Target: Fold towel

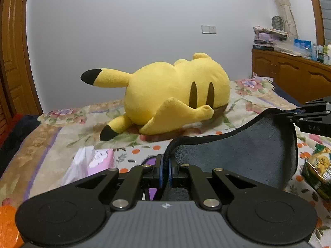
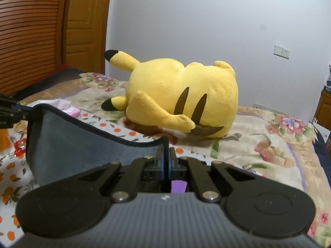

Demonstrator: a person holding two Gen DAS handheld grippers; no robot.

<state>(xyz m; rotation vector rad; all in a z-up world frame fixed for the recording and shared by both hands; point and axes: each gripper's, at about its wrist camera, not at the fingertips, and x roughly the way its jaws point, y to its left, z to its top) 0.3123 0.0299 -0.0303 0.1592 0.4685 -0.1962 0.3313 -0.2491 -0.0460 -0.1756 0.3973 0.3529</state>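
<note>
A grey fleece towel point(image 1: 238, 155) with a dark hem hangs between my two grippers above the bed. My left gripper point(image 1: 165, 161) is shut on one corner of it. My right gripper point(image 2: 166, 155) is shut on the other corner, and the towel point(image 2: 82, 148) sags away to its left. The right gripper also shows at the right edge of the left wrist view point(image 1: 289, 115), and the left gripper at the left edge of the right wrist view point(image 2: 22, 110). The towel's lower part is hidden behind the gripper bodies.
A big yellow plush toy point(image 1: 175, 95) lies on the floral bedspread point(image 1: 51, 144) just beyond the towel. A pink tissue pack point(image 1: 93, 161) lies at left, a snack bag point(image 1: 318, 167) at right. A wooden cabinet point(image 1: 289, 72) stands at far right, a wardrobe point(image 2: 31, 31) at left.
</note>
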